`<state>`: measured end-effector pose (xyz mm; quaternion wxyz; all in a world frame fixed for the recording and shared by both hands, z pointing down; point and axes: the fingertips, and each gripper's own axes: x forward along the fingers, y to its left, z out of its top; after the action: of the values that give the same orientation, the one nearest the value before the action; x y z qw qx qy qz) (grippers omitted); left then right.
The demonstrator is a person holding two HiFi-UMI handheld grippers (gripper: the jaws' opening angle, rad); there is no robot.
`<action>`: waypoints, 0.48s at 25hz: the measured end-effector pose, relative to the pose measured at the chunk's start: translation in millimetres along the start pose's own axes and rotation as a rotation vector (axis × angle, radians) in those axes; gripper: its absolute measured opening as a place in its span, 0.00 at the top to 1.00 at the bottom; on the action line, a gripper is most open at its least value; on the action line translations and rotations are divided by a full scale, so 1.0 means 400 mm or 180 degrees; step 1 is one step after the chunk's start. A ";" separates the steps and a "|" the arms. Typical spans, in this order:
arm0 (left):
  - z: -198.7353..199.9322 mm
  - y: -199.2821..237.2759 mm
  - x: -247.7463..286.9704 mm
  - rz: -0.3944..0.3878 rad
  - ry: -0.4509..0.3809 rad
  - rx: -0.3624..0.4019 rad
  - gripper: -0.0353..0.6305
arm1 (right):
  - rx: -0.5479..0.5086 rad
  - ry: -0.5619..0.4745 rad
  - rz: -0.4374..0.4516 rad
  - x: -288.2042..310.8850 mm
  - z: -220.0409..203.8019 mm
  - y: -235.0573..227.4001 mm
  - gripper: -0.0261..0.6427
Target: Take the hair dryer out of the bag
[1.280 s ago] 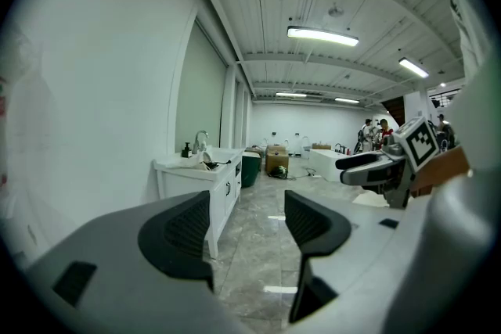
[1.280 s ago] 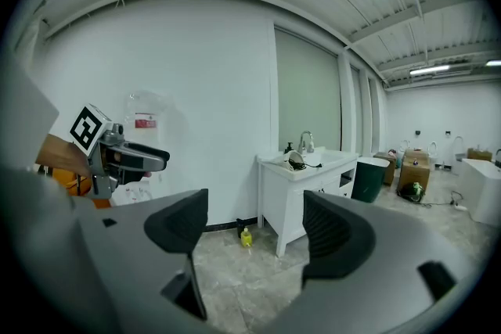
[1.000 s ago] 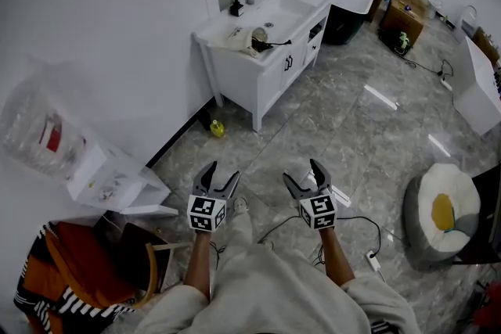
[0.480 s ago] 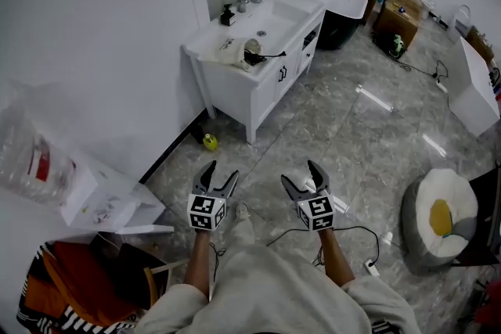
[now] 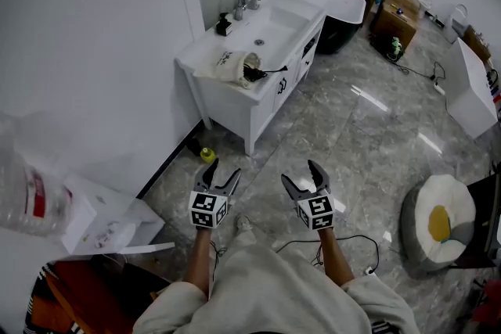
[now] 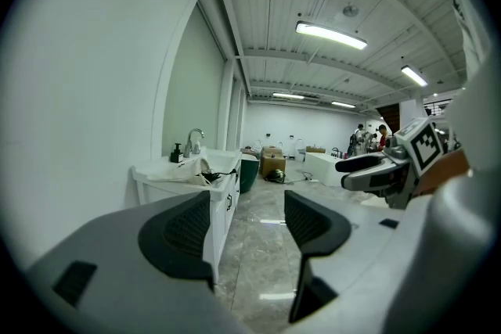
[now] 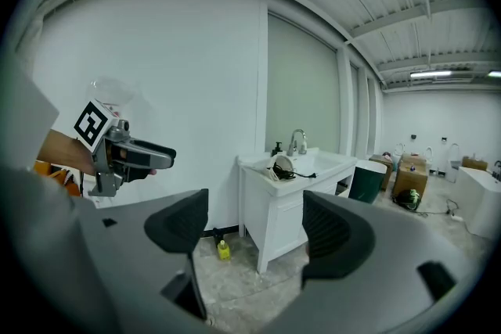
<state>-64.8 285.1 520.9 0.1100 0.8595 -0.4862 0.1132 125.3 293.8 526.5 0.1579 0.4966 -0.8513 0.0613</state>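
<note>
Status: extraction not begun. Bag (image 5: 227, 63) lies on the white table (image 5: 264, 96), upper centre of the head view, beside the sink. A dark hair dryer (image 5: 252, 73) appears to sit in the bag's open mouth, with its cord trailing over the table edge. Left tongs (image 5: 220, 174) and right tongs (image 5: 301, 176) are at lower centre over the floor, well apart from the table. Both have jaws apart with nothing between them. Remaining: close in on the table, steady the bag, draw the dryer out.

Left tool (image 6: 246, 219) gaping, vanity (image 6: 188, 172) ahead.
</note>
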 end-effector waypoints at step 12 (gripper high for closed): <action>0.086 0.241 0.234 -0.0185 0.0029 0.0034 0.53 | 0.0028 0.0020 -0.0159 0.292 0.102 -0.074 0.42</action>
<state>-97.8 150.6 524.2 0.1108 0.8733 -0.4598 0.1164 89.1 172.0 524.8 0.1599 0.5182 -0.8379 0.0626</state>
